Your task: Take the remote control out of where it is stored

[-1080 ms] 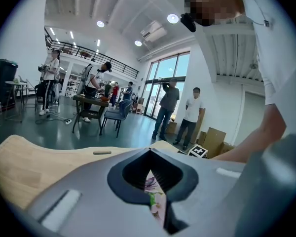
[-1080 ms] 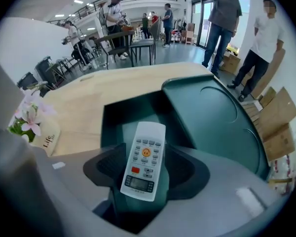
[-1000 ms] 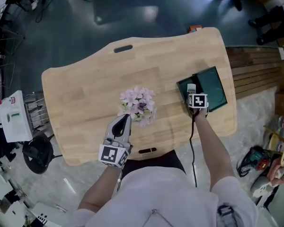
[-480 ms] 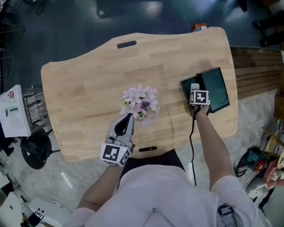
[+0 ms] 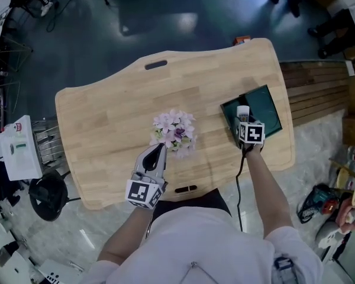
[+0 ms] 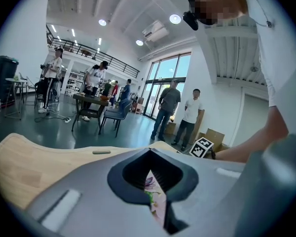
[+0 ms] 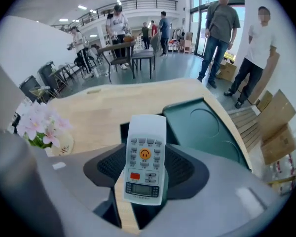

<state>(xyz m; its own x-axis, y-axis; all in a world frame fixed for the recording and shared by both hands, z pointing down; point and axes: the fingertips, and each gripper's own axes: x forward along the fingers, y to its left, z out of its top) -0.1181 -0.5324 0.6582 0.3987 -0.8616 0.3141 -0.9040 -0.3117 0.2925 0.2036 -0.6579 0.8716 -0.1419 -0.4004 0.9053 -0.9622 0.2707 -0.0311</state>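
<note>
Remote control, white with an orange button and a small display, stands upright, clamped by its long sides between the jaws of the right gripper. It hangs over the left part of a dark green tray at the right end of the wooden tabletop (whether its lower end has cleared the tray's rim cannot be told from either view). The grasp looks made, and lifting the remote out appears to be the step in hand. Next, by this reading, it needs raising straight up until it is free of the tray, then carrying toward bare wood. The grip should be firm, since the smooth casing could slide. Left gripper rests by the tabletop's near edge, its jaws drawn almost together on nothing, with only a thin slit between them. Their tips sit just beside a bunch of pale pink flowers. People stand well beyond the tabletop.
</note>
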